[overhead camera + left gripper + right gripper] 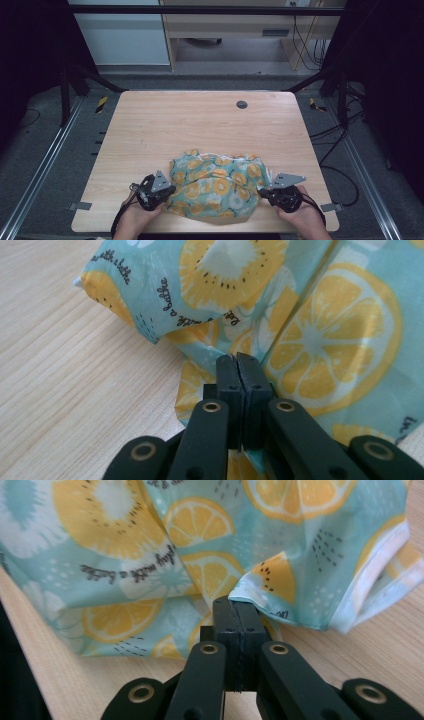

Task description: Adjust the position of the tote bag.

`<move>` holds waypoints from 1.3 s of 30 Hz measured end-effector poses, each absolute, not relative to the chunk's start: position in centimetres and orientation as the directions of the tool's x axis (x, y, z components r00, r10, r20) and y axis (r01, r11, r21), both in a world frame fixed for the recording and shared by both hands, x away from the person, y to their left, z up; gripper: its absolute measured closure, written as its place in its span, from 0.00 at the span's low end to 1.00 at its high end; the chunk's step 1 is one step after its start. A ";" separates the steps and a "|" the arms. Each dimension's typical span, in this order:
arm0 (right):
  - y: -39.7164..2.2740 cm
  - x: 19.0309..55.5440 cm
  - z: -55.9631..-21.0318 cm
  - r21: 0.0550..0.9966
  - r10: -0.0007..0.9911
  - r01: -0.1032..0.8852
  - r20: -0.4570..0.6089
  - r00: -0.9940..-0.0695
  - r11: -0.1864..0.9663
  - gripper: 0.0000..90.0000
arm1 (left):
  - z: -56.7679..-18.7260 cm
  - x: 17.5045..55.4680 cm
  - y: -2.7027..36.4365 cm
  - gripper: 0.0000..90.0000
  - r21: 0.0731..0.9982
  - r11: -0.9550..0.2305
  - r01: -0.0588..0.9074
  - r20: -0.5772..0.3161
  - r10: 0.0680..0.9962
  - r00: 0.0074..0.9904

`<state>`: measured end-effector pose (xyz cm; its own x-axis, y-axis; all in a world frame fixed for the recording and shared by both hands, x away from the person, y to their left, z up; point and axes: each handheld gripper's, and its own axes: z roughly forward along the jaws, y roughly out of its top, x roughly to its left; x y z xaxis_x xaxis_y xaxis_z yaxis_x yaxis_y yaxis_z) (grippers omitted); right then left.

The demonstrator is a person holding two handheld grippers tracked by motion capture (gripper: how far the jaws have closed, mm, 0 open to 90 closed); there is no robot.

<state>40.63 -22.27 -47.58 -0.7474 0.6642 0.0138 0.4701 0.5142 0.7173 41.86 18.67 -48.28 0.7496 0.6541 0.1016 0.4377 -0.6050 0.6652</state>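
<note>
A teal cloth (216, 186) printed with orange and lemon slices lies bunched in a mound near the table's front edge. My left gripper (169, 190) is at the mound's left side, jaws pressed together on the cloth (320, 330), whose folds run in to the tips of the left gripper (236, 356). My right gripper (261, 191) is at the right side, shut on a folded edge of the cloth (270, 577) that meets the right gripper's (235, 600) tips. A hand holds each gripper from below.
The light wooden table (200, 125) is bare beyond the cloth, apart from a small round grey cap (242, 104) near its far edge. Dark frame posts, rails and cables stand on the floor at both sides of the table.
</note>
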 end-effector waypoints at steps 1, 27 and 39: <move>-22.3 40.8 -47.6 0.715 0.665 0.471 0.011 -0.746 0.517 1.00 | -48.3 41.9 18.7 1.00 0.664 -0.604 0.440 0.101 0.655 0.749; -25.6 40.2 -46.4 0.751 0.728 0.519 0.075 -0.681 0.408 0.94 | -44.4 40.7 21.0 0.59 0.750 -0.493 0.441 0.072 0.724 0.686; -27.0 40.6 -44.0 0.784 0.777 0.520 0.077 -0.625 0.340 0.67 | -41.0 45.3 21.0 0.44 0.754 -0.476 0.453 0.092 0.760 0.644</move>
